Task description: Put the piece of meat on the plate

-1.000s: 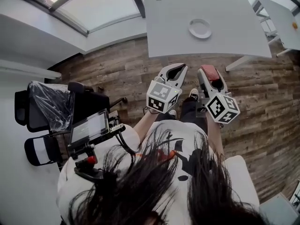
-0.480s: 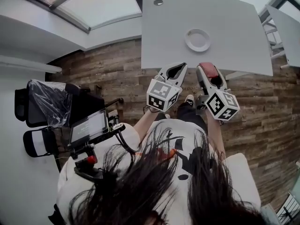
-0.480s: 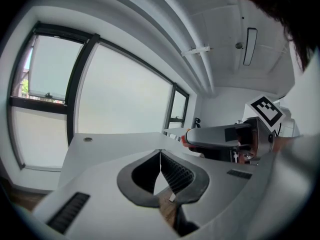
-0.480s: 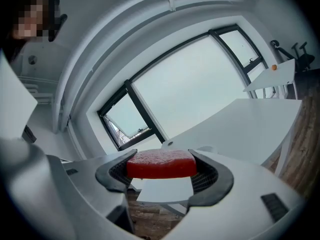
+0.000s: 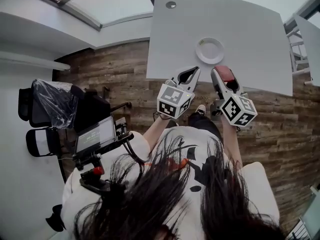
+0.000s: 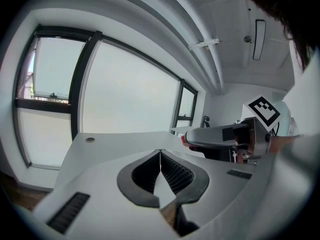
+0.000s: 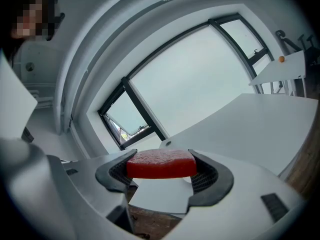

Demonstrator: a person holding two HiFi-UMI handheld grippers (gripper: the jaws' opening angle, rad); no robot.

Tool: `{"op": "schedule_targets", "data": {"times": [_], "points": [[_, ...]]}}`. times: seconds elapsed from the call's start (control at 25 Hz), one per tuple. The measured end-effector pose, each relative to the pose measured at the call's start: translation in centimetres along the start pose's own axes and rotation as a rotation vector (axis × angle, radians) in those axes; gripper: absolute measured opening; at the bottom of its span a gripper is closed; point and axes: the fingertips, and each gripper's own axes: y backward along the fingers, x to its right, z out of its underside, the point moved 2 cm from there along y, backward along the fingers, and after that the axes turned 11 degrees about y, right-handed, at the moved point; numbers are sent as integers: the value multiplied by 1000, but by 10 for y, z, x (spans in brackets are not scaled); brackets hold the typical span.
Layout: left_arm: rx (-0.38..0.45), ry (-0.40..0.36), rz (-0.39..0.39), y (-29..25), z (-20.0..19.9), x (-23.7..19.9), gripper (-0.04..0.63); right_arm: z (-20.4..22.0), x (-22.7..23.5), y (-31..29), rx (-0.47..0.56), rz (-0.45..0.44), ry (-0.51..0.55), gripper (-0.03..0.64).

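The right tool (image 5: pixel 223 74) grips the flat red piece of meat (image 7: pixel 161 164). The round white plate (image 5: pixel 210 50) sits on the grey counter (image 5: pixel 250 29) just ahead, slightly left. The left tool (image 5: pixel 188 75) is pinched closed, empty.

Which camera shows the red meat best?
Right gripper view: the piece of meat sits close up, clamped in the right gripper. Head view shows it tiny; left gripper view, just a red sliver.
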Motion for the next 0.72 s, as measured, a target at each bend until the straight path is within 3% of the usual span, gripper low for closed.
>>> {"op": "schedule_targets", "data": {"times": [0.36,0.72], "points": [[18,30,-42,2,-4,-11,8,1,-4,-19,-42,-47,29,311],[-31,39,-71,9,15,-21,8,28,4,-33,-105,-52,38,313]]}}
